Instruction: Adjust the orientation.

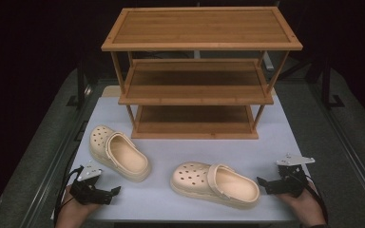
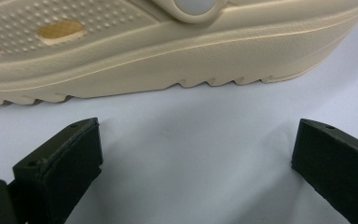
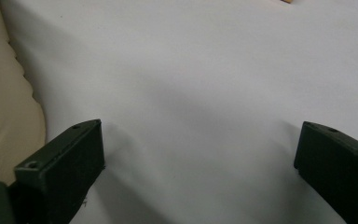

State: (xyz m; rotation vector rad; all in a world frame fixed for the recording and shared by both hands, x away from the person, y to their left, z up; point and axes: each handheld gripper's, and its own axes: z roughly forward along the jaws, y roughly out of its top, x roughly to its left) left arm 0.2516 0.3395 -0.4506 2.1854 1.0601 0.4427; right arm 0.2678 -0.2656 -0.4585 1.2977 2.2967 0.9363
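— Are our tools holding anything?
— No. Our left tool and right tool are both spread wide, low over the desk.
— Where are the shoes?
— Left shoe by the left tool, right shoe beside the right. They look light and bendy. We'd pinch the heel rim.

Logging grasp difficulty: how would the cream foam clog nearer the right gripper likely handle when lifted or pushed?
The cream foam clog is probably light, since it looks like moulded foam. Its broad, flat, treaded sole suggests it would slide rather than tip. The thick wall should flex slightly under open jaws like the right gripper.
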